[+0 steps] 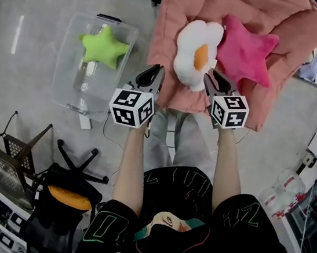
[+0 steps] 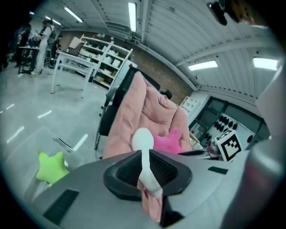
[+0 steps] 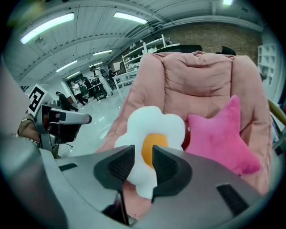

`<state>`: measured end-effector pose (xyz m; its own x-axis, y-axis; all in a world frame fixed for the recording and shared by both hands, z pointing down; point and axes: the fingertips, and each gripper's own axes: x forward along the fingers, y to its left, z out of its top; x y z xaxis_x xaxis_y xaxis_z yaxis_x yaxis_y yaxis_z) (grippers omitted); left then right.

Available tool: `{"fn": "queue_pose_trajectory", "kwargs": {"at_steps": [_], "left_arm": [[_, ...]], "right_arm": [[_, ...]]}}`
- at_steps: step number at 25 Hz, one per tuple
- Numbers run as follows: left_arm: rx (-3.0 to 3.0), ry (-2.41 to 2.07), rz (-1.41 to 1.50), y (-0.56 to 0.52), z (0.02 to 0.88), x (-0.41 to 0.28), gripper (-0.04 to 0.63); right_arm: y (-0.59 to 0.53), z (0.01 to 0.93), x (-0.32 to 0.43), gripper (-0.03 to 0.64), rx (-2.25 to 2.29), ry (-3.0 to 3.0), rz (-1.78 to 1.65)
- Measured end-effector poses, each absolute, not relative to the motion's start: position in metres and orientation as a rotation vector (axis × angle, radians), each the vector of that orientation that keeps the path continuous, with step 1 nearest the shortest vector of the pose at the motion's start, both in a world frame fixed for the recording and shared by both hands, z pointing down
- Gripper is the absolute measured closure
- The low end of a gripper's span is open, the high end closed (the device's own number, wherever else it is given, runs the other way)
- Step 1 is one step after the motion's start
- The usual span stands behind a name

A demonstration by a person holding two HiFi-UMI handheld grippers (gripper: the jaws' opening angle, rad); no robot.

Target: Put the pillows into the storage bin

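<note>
Since the egg pillow (image 1: 195, 52) is apparently going next, the left gripper (image 1: 152, 74) and right gripper (image 1: 216, 80) are flanking it, fingers (image 3: 114, 167) slightly spread.

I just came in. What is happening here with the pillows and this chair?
A person holding a gripper in each hand is moving pillows from the pink chair to the clear storage bin on the floor. A green star pillow already lies in the bin. An egg-shaped pillow and a pink star pillow lie on the chair. Both grippers point at the egg-shaped pillow, the left gripper with its jaws only a little apart, the right gripper wider; neither grips it yet.
</note>
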<state>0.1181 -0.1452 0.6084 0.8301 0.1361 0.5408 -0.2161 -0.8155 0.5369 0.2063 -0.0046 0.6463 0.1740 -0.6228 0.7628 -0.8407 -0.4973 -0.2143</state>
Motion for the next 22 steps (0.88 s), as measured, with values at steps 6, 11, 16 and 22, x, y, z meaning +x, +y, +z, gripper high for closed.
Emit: {"fn": "queue_pose_trajectory", "kwargs": {"at_steps": [6,11,16,22], "left_arm": [[2.356,-0.061,1.092,-0.085,0.674,0.141,0.316],[2.334,-0.19,1.333,-0.068,0.717,0.146,0.303],[2.304,-0.283,1.334,-0.059,0.725,0.163,0.42],[2.326,-0.299,1.162,-0.062,0.677,0.161,0.47]], "right_arm": [[0.056,0.674,0.219,0.51,2.242,-1.355,1.291],[0.089,0.696,0.232,0.509,2.235,-1.374,1.343],[0.106,0.707,0.241,0.51,2.214,-1.452,1.379],[0.08,0.692,0.227,0.509,2.175,-1.592,1.372]]}}
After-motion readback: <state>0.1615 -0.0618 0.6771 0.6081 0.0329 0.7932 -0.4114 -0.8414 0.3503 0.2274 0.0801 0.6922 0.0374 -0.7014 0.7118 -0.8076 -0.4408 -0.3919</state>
